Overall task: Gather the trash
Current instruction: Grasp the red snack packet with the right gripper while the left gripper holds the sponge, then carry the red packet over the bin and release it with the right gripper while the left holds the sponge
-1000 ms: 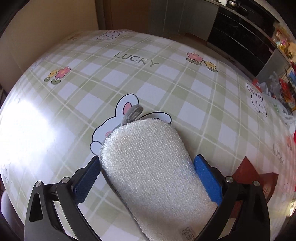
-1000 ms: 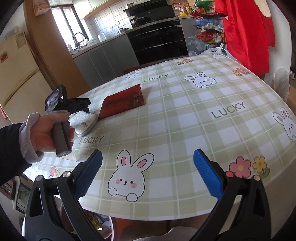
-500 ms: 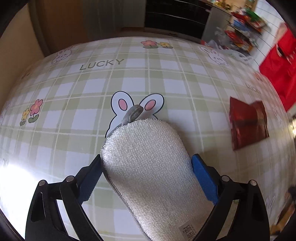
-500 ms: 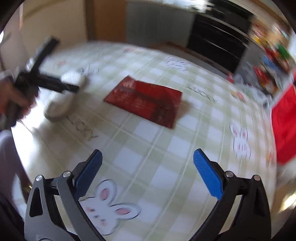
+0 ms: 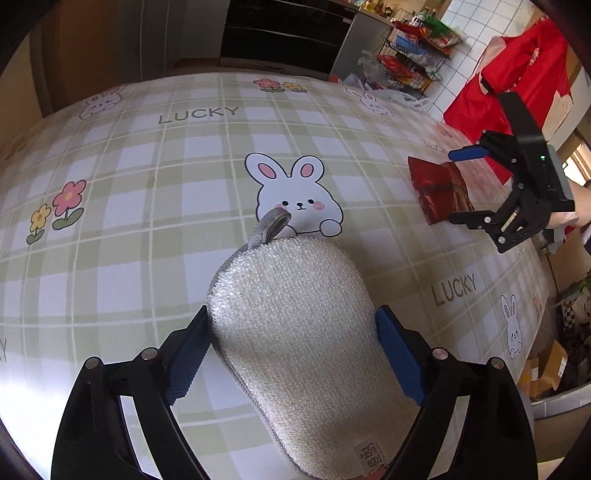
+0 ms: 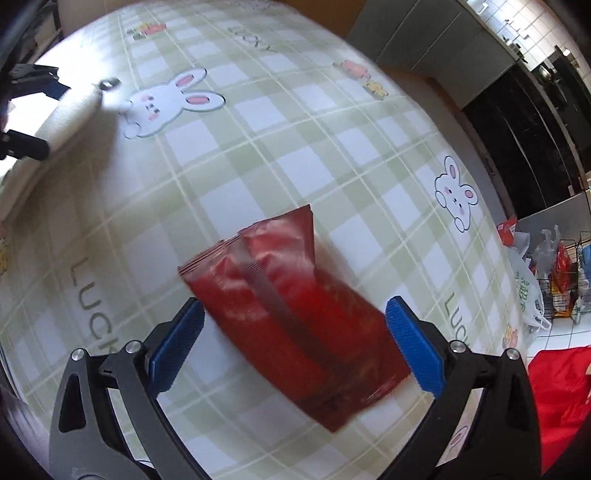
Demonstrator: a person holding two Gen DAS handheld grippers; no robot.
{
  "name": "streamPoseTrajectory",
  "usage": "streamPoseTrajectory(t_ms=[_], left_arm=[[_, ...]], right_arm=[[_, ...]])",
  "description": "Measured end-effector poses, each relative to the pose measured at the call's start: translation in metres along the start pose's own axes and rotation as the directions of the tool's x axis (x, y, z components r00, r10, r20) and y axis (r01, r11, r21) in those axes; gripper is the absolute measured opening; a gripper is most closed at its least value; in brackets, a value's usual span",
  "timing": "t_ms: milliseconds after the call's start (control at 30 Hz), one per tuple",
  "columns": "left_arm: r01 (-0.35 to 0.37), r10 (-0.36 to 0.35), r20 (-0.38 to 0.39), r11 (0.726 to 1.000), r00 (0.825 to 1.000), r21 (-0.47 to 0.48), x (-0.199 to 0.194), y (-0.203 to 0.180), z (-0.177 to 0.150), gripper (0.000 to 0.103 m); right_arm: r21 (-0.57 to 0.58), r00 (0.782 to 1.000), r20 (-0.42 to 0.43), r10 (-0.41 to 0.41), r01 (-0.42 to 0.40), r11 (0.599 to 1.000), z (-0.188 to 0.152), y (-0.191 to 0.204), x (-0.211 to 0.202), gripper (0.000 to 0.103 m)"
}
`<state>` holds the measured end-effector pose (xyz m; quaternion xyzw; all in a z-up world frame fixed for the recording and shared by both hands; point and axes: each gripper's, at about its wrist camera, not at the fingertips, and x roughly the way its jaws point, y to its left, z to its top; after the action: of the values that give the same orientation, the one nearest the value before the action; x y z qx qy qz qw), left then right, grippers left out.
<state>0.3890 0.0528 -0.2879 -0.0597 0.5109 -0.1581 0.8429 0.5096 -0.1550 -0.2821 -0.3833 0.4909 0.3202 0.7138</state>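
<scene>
A red foil wrapper [image 6: 303,325] lies flat on the checked tablecloth [image 5: 147,166]. My right gripper [image 6: 295,306] hangs over it, pointing steeply down, open, with the wrapper between its blue pads and untouched. In the left wrist view the right gripper [image 5: 456,186] shows at the right edge beside the wrapper [image 5: 439,188]. My left gripper [image 5: 291,314] has a white sponge [image 5: 295,350] with a grey loop between its jaws. The jaws are closing, and both pads touch the sponge's sides. The right wrist view has the sponge [image 6: 74,110] and left gripper [image 6: 51,118] at far left.
Beyond the table's far edge stand black oven cabinets [image 5: 288,33] and a wire rack of packets [image 5: 410,48]. A red cloth [image 5: 517,74] hangs at the right. Plastic bags [image 6: 528,288] and cardboard boxes [image 5: 546,369] sit on the floor.
My right gripper swung from the table's near edge across to the red wrapper and rolled, tipping downward. My left gripper turned with the sponge, and its jaws came in against the sponge's sides.
</scene>
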Motion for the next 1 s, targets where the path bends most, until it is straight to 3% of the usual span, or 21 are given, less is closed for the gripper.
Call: streamPoseTrajectory(t_ms=[133,200,333,467,500,533,600,700,867,933,1000], left_arm=[[0.059,-0.056,0.064,0.997,0.996,-0.058,-0.018,0.017,-0.011,0.084],[0.096,-0.087,0.105,0.992,0.991,-0.085,-0.030,0.022,-0.015,0.084],[0.166,-0.141,0.178,0.977,0.974,-0.133,-0.052,0.032,-0.020,0.084],[0.224,-0.181,0.242,0.961,0.953,-0.164,-0.072,0.038,-0.025,0.084],[0.231,-0.183,0.254,0.958,0.950,-0.172,-0.077,0.038,-0.026,0.084],[0.240,-0.187,0.270,0.954,0.945,-0.178,-0.082,0.039,-0.028,0.084],[0.253,-0.190,0.301,0.949,0.935,-0.186,-0.093,0.037,-0.033,0.084],[0.259,-0.181,0.348,0.947,0.920,-0.192,-0.110,0.032,-0.043,0.084],[0.260,-0.155,0.422,0.944,0.893,-0.202,-0.141,0.023,-0.065,0.084],[0.258,-0.147,0.441,0.945,0.885,-0.203,-0.152,0.019,-0.075,0.084],[0.242,-0.129,0.458,0.950,0.880,-0.198,-0.163,0.011,-0.084,0.084]], right_arm=[[0.019,0.999,-0.048,0.022,-0.021,1.000,0.013,-0.007,0.012,0.097],[0.071,0.992,-0.096,0.085,-0.078,0.994,0.013,-0.011,0.017,0.097],[0.124,0.980,-0.124,0.159,-0.143,0.982,0.005,-0.017,0.017,0.097],[0.159,0.975,-0.156,0.160,-0.136,0.978,-0.012,-0.017,0.017,0.096],[0.177,0.975,-0.149,0.166,-0.139,0.974,-0.015,-0.017,0.016,0.091],[0.202,0.975,-0.128,0.181,-0.153,0.967,-0.019,-0.018,0.013,0.080],[0.248,0.973,-0.087,0.215,-0.188,0.950,-0.025,-0.017,0.007,0.070],[0.318,0.979,-0.023,0.205,-0.187,0.929,-0.039,-0.010,-0.002,0.062],[0.446,0.975,0.168,0.148,-0.209,0.870,-0.064,0.011,-0.032,0.054],[0.512,0.958,0.267,0.107,-0.236,0.826,-0.077,0.021,-0.050,0.054],[0.574,0.923,0.377,0.070,-0.293,0.764,-0.090,0.030,-0.070,0.054]])
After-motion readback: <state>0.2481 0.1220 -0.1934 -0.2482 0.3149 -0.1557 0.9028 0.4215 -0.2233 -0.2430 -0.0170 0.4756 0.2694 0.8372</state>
